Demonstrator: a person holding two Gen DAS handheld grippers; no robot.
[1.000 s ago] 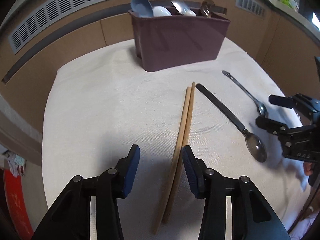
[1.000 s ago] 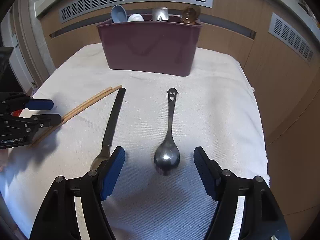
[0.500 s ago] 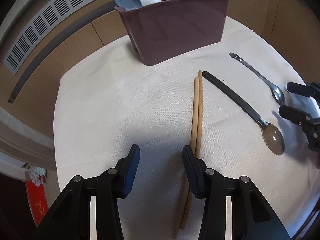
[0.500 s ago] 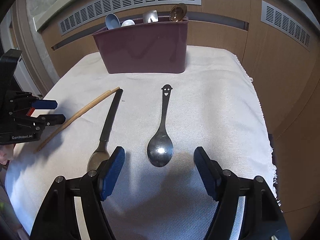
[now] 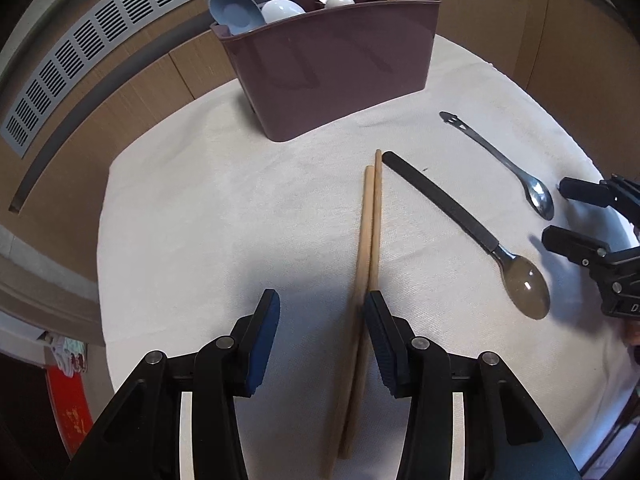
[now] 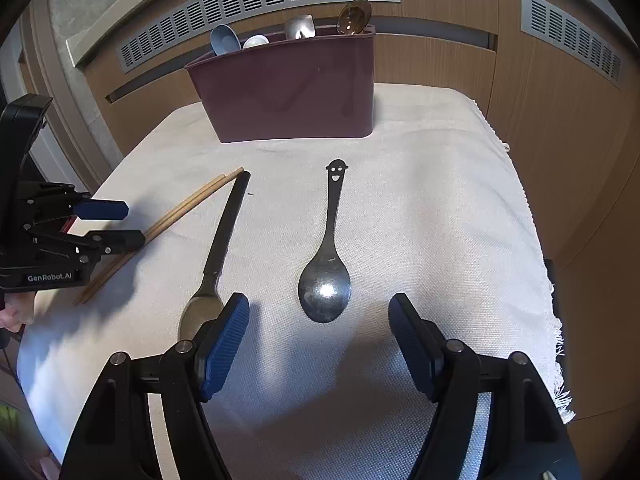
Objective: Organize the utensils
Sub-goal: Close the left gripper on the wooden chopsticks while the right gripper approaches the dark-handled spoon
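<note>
while both grippers hang over the cloth with nothing in them, the step in hand looks like lining up for a pick, not yet a grasp. nearest, the left gripper (image 5: 320, 332) has its jaws spread apart and empty, the pair of wooden chopsticks (image 5: 370, 240) running just inside its right pad, whether touching it i cannot tell; the right gripper (image 6: 318, 328) stands wider, jaws spread and empty, with the bowl of the smiley spoon (image 6: 325, 292) just ahead between them. taking the maroon caddy (image 6: 288, 92) as landmark, all the loose pieces lie in front of it on the white cloth (image 6: 440, 200), well apart from it. the chopsticks lie side by side, long axis running toward the caddy, far tips nearest it. just beside them the black-handled spoon (image 6: 224, 236) lies at a slant, handle end toward the caddy, bowl toward the grippers. the smiley spoon lies likewise, its face end toward the caddy. farthest, the caddy stands upright with several spoons already standing in it. next, i judge, each gripper must drop, centre its piece between the pads and close.
</note>
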